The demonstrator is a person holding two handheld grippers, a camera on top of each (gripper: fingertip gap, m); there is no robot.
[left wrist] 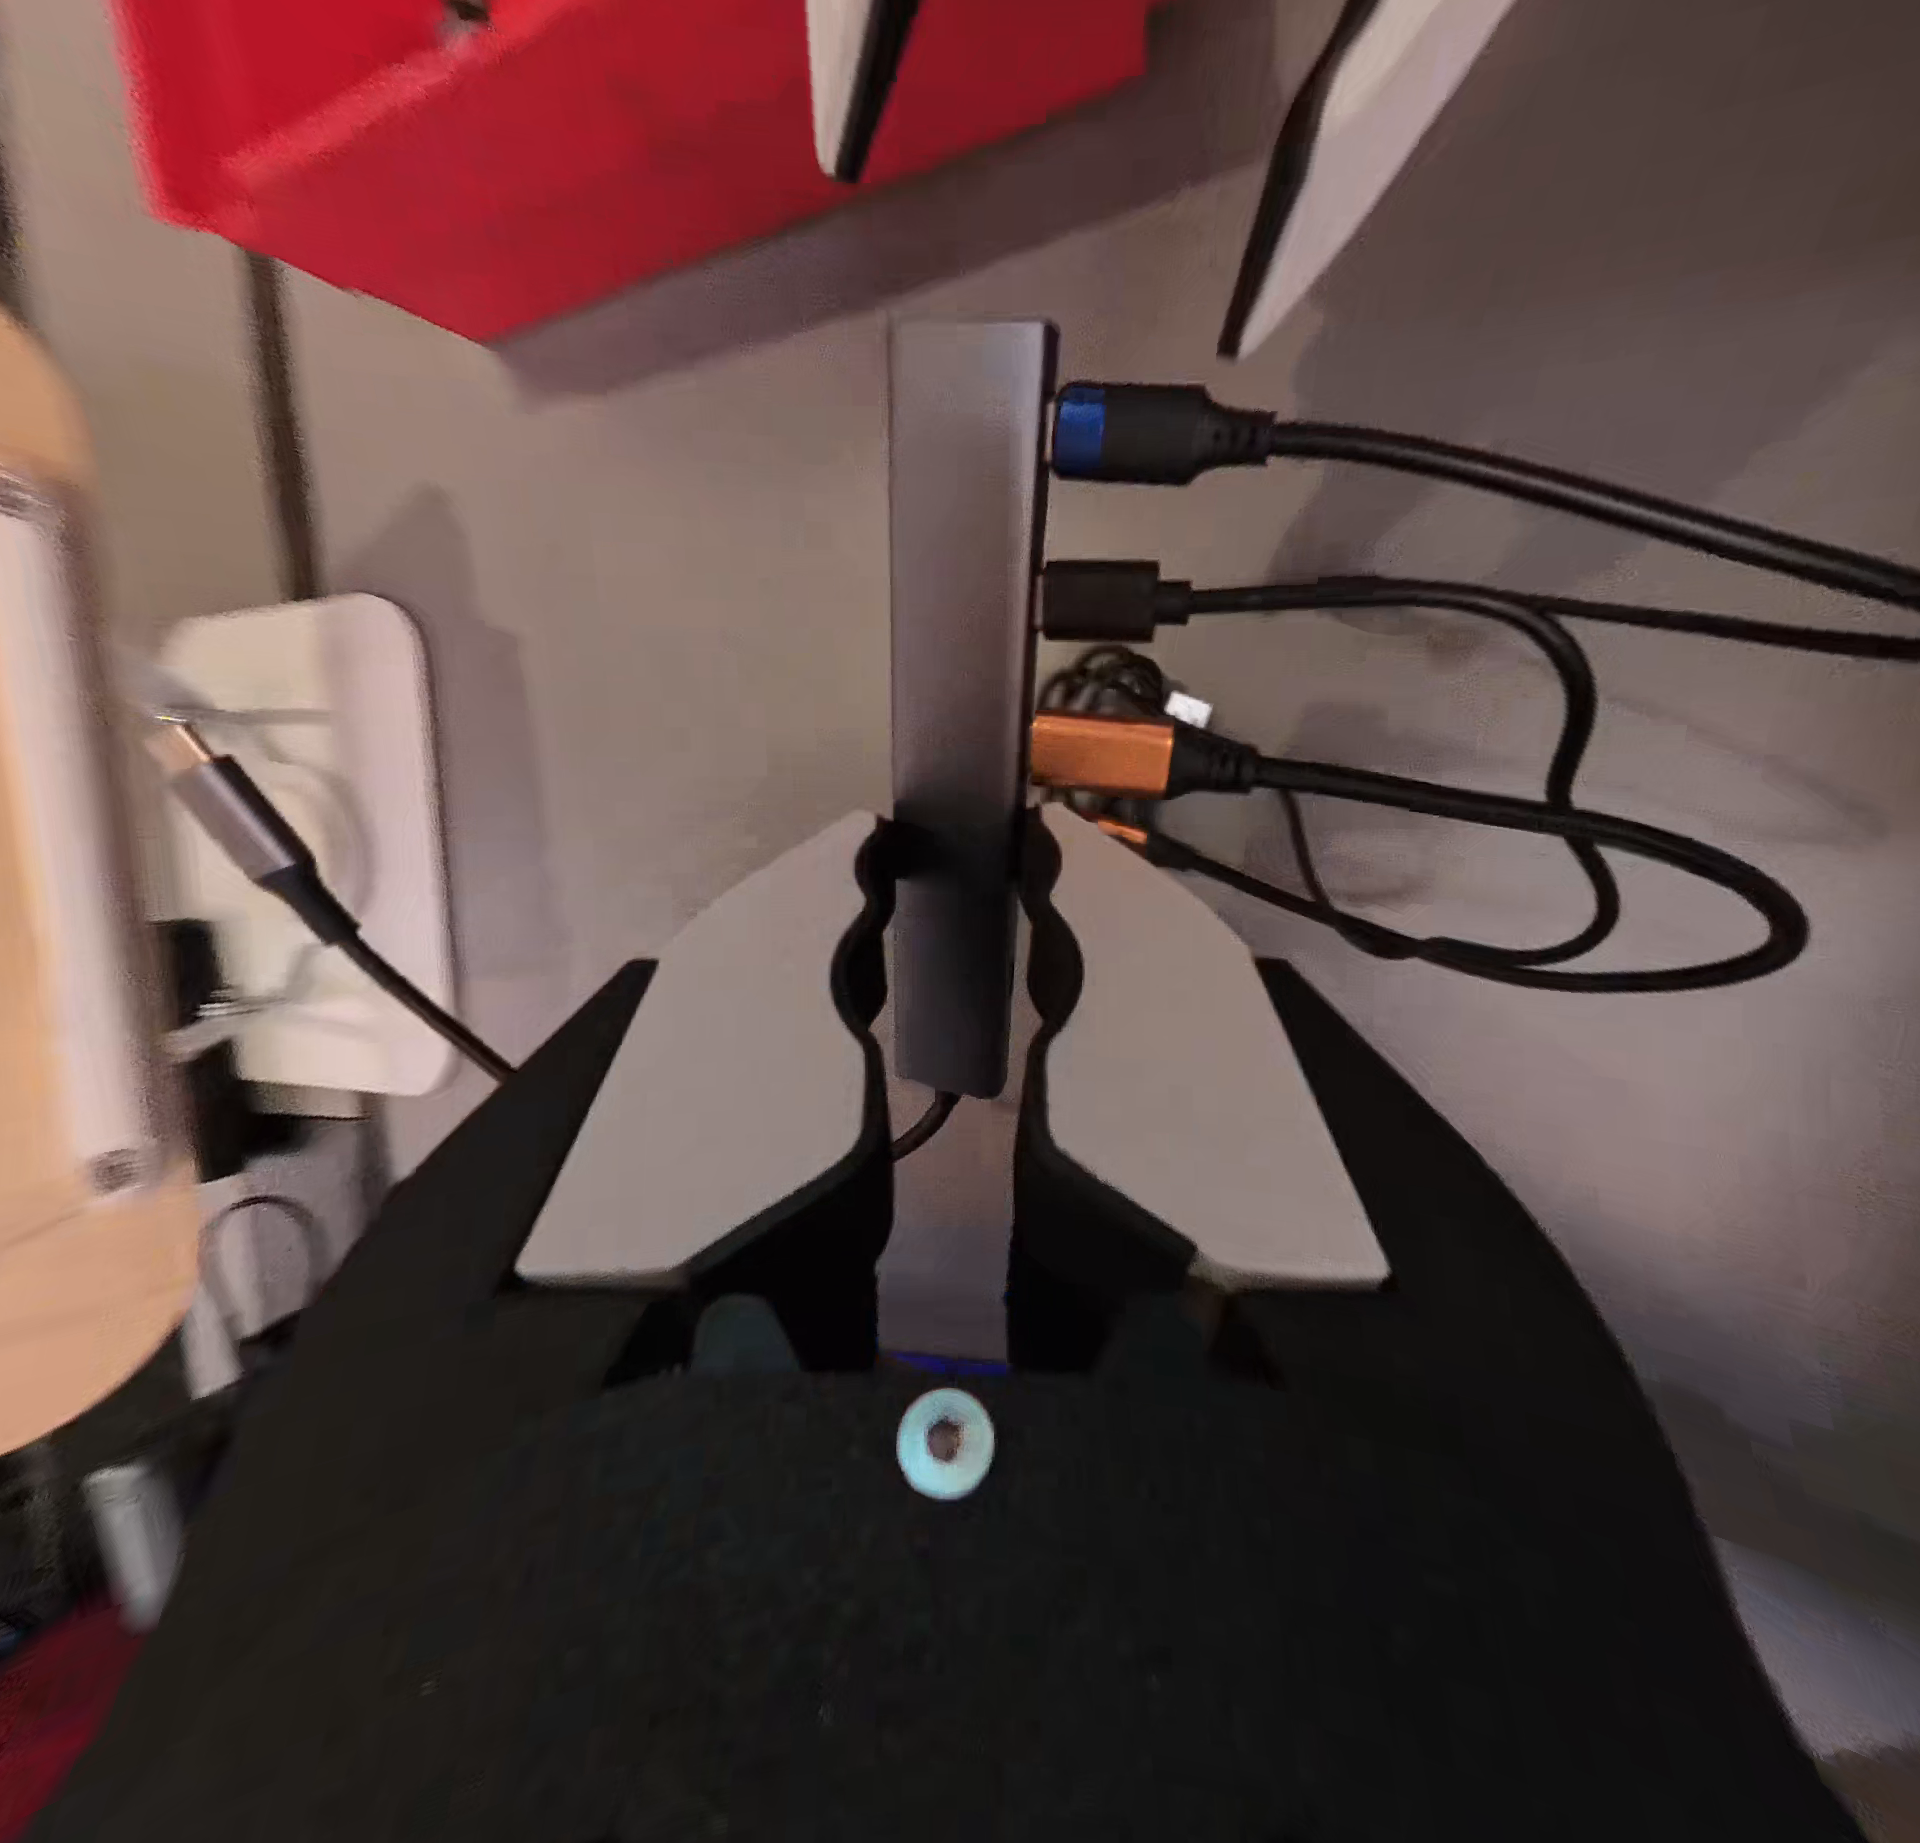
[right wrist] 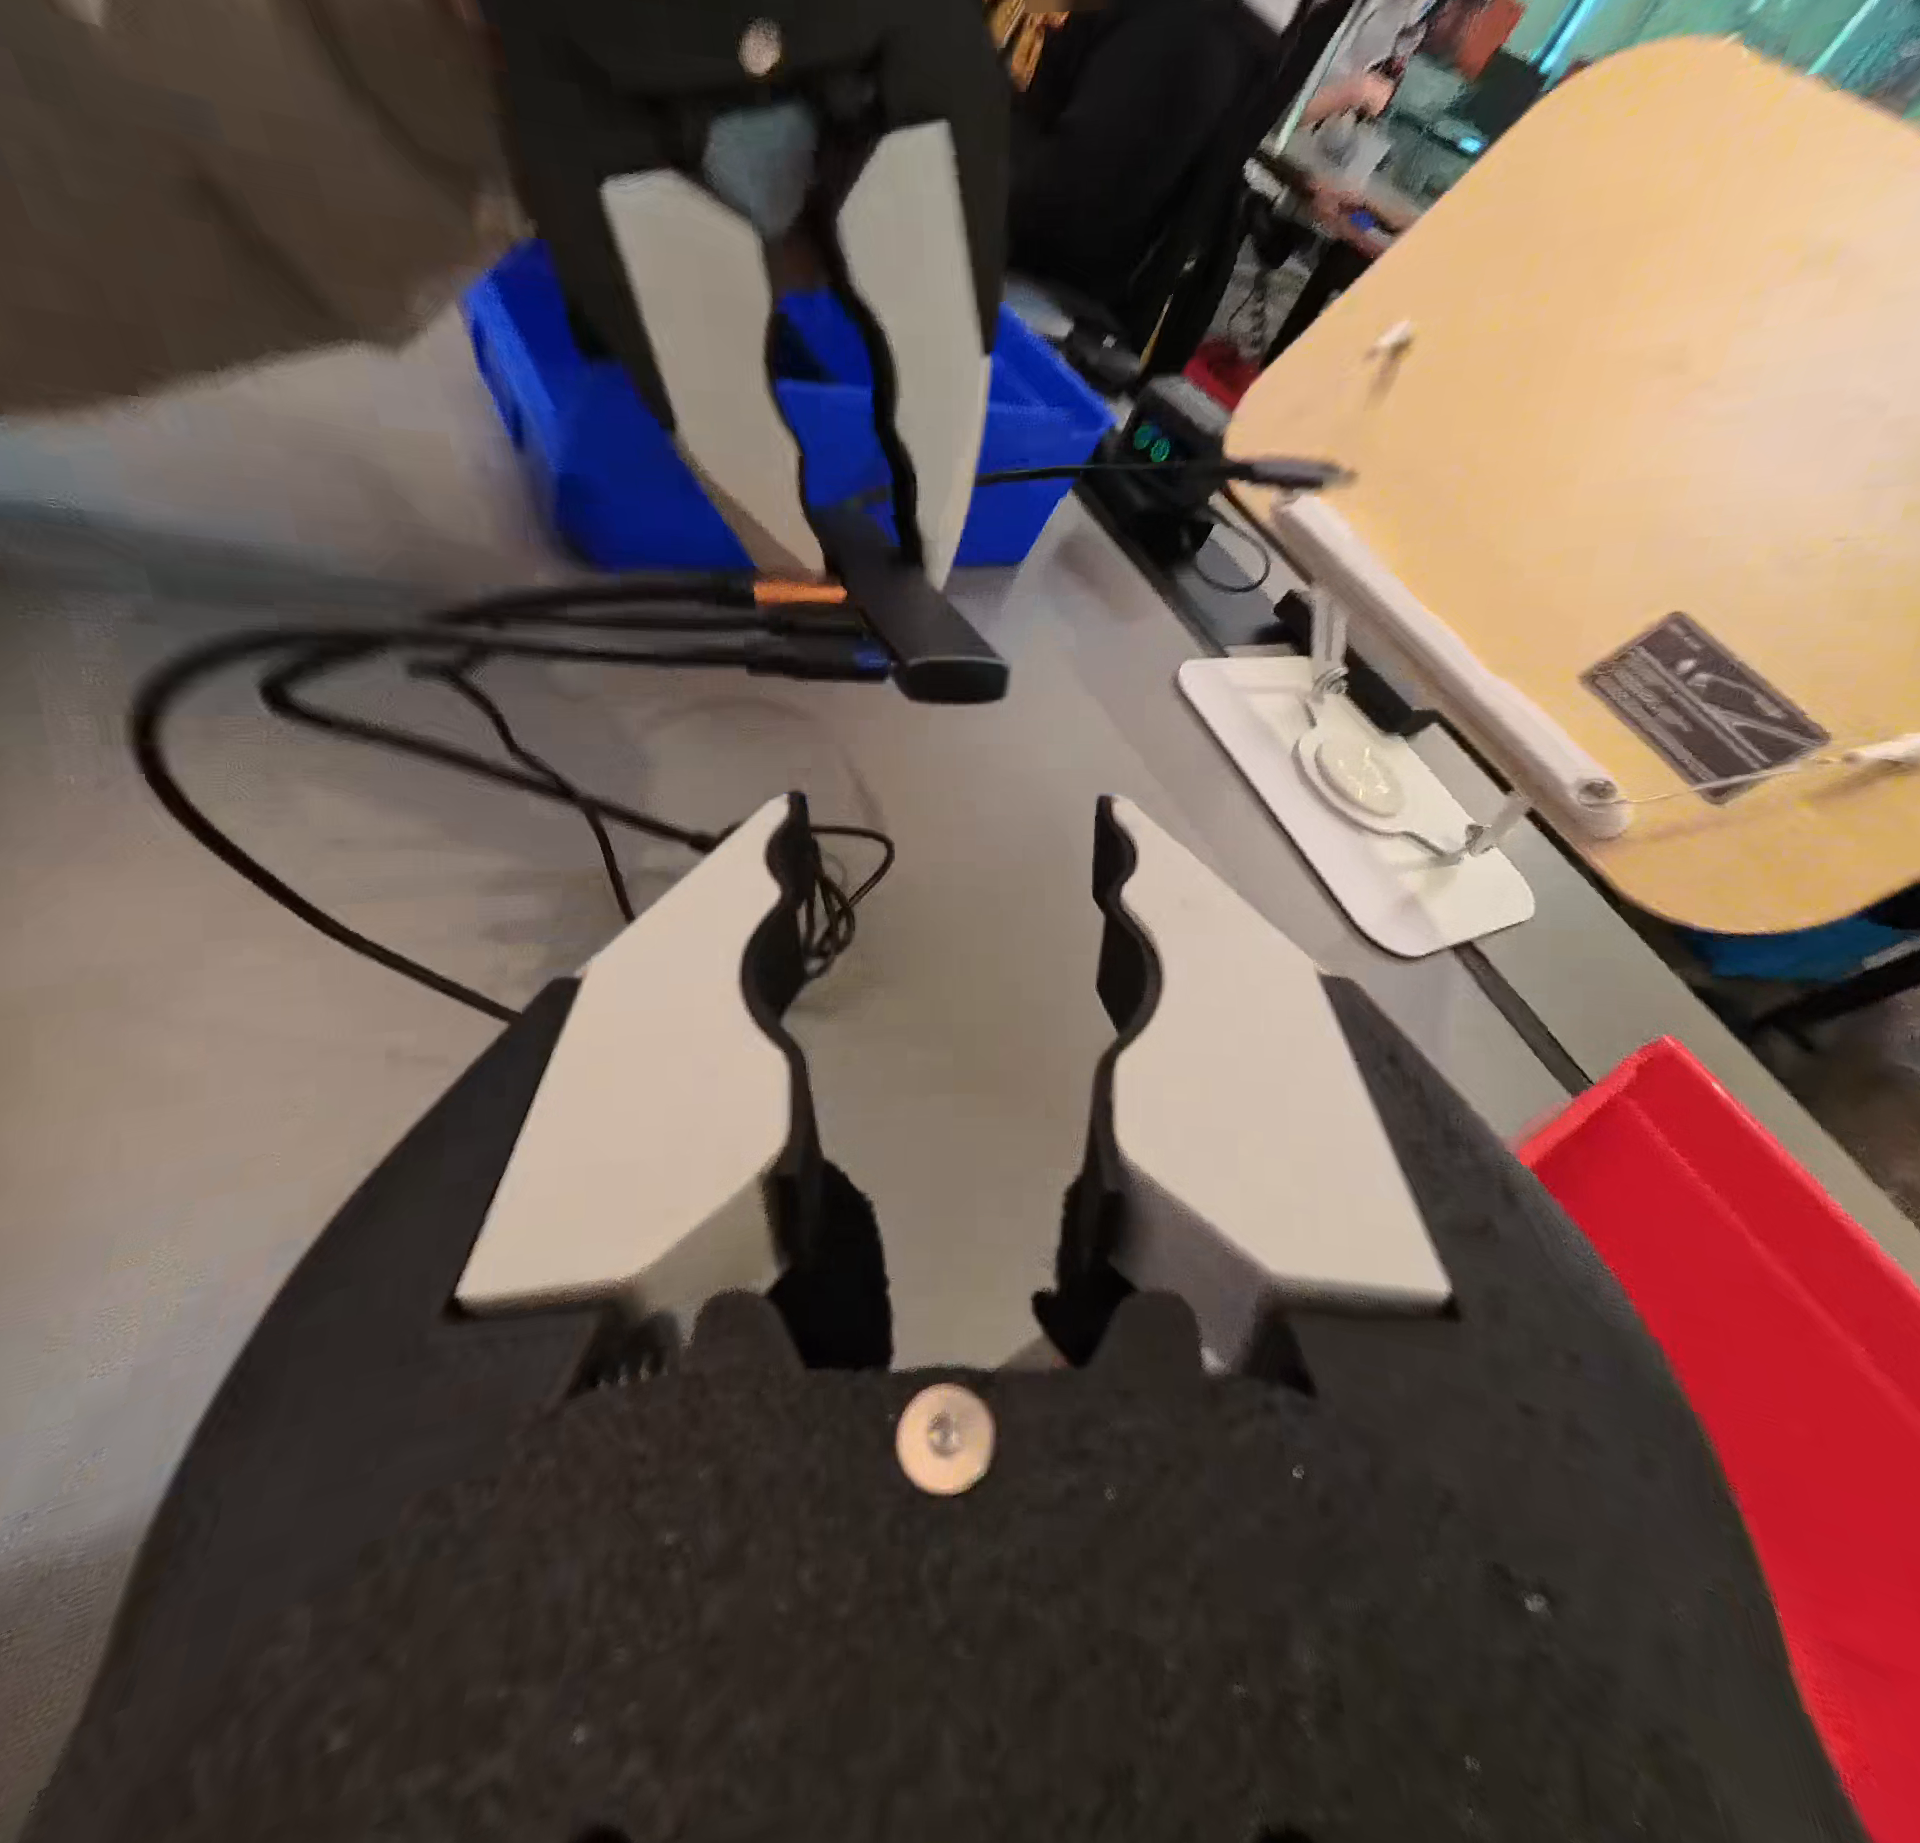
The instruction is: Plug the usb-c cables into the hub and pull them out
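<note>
Left tongs [left wrist: 948, 837] clamp the hub [left wrist: 961, 650], centre of left wrist frame; both pads pinch its near end, its own lead trailing out below. Hub is a slim grey metal bar: we judge it light, rigid, smooth-sided, so it could slip or twist in the pinch if a plug is yanked sideways.

Three plugs sit in its right edge, stacked top to bottom: blue plug [left wrist: 1127, 434], black plug [left wrist: 1101, 600], orange plug [left wrist: 1103, 765]. All look seated. Their cables [left wrist: 1558, 505] run off to right of frame and loop on the bench [left wrist: 623, 598]; cables look floppy, plug shells stiff and short.

Right tongs [right wrist: 943, 806] stand wide with nothing between them, lower centre of right wrist frame, well short of the hub [right wrist: 914, 630] at mid frame.

We'd grip a plug by its hard shell, not the cable or strain relief, and pull straight out along the port axis. Plugs sit close together, so there's little room for the pads. Red bin [left wrist: 582, 110] at upper left isn't involved.
</note>
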